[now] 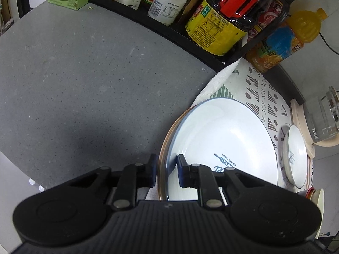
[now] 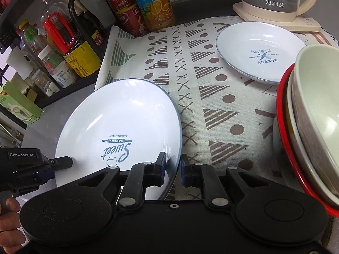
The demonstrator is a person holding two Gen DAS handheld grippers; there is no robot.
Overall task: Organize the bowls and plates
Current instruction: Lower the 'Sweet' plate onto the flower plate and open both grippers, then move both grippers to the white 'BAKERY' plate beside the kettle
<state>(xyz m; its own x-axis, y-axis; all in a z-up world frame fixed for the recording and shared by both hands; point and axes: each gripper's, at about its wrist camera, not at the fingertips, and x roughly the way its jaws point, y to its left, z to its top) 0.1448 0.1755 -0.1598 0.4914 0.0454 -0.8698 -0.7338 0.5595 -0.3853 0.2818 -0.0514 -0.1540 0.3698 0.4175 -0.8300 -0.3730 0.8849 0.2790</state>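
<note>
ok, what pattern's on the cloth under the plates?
Off-white cloth with brown dots, striped triangles and a column of X marks. Clearest in the right wrist view.

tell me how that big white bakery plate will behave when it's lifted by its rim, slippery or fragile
The big plate looks glazed and glossy, so its rim could slip between the right gripper and left gripper pads. It seems ceramic, so stiff but probably chips if knocked. Held at both edges, it should stay fairly level.
</note>
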